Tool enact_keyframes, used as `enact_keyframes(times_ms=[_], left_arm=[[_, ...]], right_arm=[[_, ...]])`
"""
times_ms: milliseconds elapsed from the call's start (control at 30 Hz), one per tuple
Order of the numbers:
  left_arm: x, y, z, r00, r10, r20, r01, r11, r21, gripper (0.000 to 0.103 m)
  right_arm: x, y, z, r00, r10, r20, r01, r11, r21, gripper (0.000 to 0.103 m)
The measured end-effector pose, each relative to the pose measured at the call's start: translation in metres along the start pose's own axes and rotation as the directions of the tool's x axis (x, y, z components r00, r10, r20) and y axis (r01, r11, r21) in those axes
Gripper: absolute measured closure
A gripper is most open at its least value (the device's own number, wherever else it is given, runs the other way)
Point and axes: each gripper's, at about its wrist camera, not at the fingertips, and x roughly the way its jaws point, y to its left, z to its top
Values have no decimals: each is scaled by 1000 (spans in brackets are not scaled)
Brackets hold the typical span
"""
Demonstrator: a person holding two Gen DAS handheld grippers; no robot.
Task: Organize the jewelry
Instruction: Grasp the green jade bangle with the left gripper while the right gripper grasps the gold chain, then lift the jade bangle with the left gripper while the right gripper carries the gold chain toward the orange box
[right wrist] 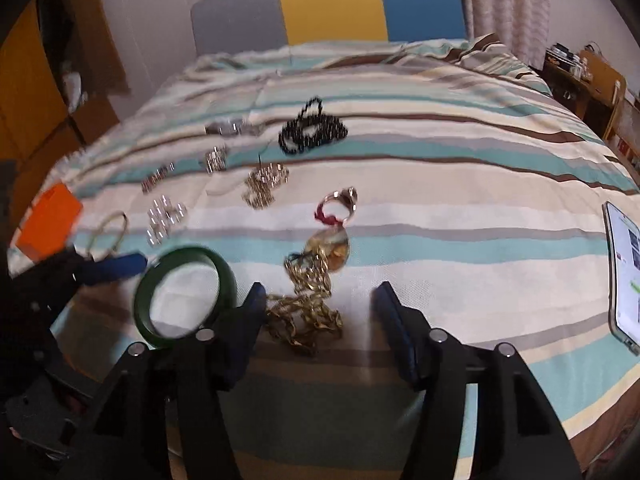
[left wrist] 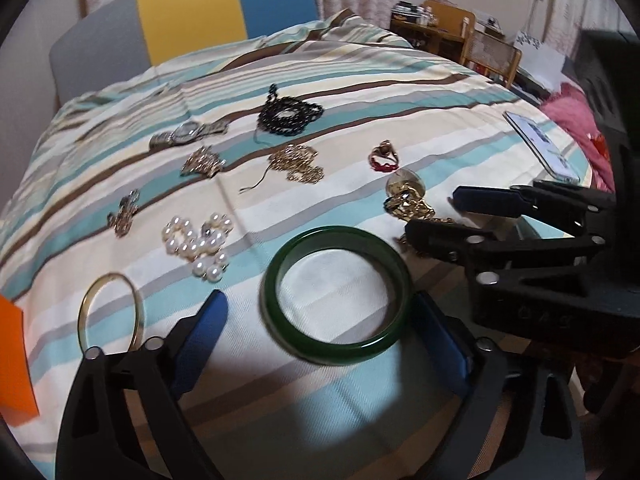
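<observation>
Jewelry lies spread on a striped bedspread (left wrist: 360,80). A dark green bangle (left wrist: 304,344) lies flat between the fingers of my open left gripper (left wrist: 320,312); I cannot tell whether they touch it. It also shows in the right wrist view (right wrist: 142,312). My right gripper (right wrist: 320,300) is open around a gold chain with a pendant (right wrist: 308,300); it shows at right in the left wrist view (left wrist: 436,216). Nearby lie a pearl bracelet (left wrist: 200,244), a thin gold bangle (left wrist: 140,312), a black bead necklace (left wrist: 288,116), a watch (left wrist: 184,136) and a ring with red thread (left wrist: 384,156).
A phone (left wrist: 540,148) lies screen up at the right of the bed, also in the right wrist view (right wrist: 628,276). An orange box (right wrist: 48,220) sits at the left edge. A grey, yellow and blue headboard (right wrist: 332,4) stands behind. Wooden shelves (left wrist: 448,36) stand far right.
</observation>
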Motion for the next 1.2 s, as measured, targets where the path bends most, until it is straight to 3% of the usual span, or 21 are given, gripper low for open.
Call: enact_keyframes(times_ms=[33,167,233,300,333,700,967,1200], left_arm=[[0,0,0,1000,-5,5,5,1000,4,23],[-2,2,-2,1000,-5,13,5,1000,11,24],[-2,2,-2,1000,-2,15,2,1000,11,24],[-2,2,-2,1000,-1,17,1,1000,10,24],[-1,2,-1,1000,0,17,0,1000,9,24],[4,3,7,1000,-9,20,9,999,-32,29],[-10,13,5,998,-22,54,27,995,-96,30],[-39,27,10,994,12,105,2,992,-128,30]], right_arm=[[3,1,2,1000,-2,-10,2,1000,-7,49],[17,13,7,999,-52,-14,51,995,-90,49],[19,13,7,998,-57,1,57,994,-93,56],[16,8,5,998,-66,14,67,994,-84,78],[15,4,5,998,-62,17,63,995,-79,79],[-20,-22,-8,993,38,116,-47,996,76,82],[-50,-18,3,981,48,188,-63,995,75,83],[-75,-1,22,966,74,247,-86,995,41,83]])
